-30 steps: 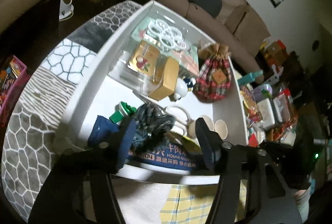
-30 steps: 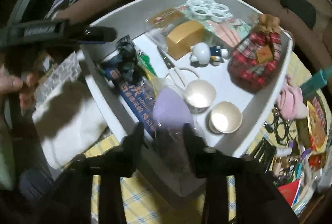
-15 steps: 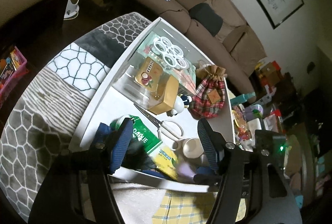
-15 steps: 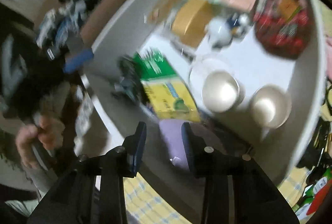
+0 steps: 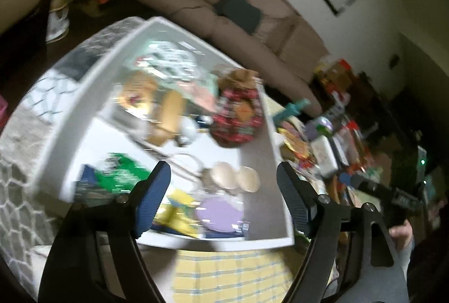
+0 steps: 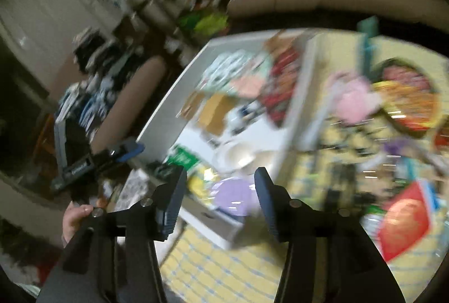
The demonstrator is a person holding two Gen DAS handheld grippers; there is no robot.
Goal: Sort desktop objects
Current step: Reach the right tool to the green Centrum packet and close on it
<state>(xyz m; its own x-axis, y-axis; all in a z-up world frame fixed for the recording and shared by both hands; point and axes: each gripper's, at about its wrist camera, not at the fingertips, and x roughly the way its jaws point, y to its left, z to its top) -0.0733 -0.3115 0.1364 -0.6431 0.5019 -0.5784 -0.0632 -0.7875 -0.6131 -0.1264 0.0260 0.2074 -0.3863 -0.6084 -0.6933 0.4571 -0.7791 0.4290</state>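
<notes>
White tray [image 5: 269,140]: sitting on the yellow checked cloth [image 5: 230,272], holding the plaid pouch [image 5: 238,117], two round cups [image 5: 235,179], green packet [image 5: 120,176] and lilac pad [image 5: 219,213]; both views blurred.

Left gripper [image 5: 221,185]: a second ago its pads were closing around a dark knitted item; that item is now lying out of them, at the tray's near left corner. Jaws have just been opening and are standing wide, holding nothing.

Right gripper [image 6: 220,185]: earlier pinching the lilac pad, now lying in the tray's near corner. Jaws have just been opening, standing parted and empty, above the tray's edge.
</notes>
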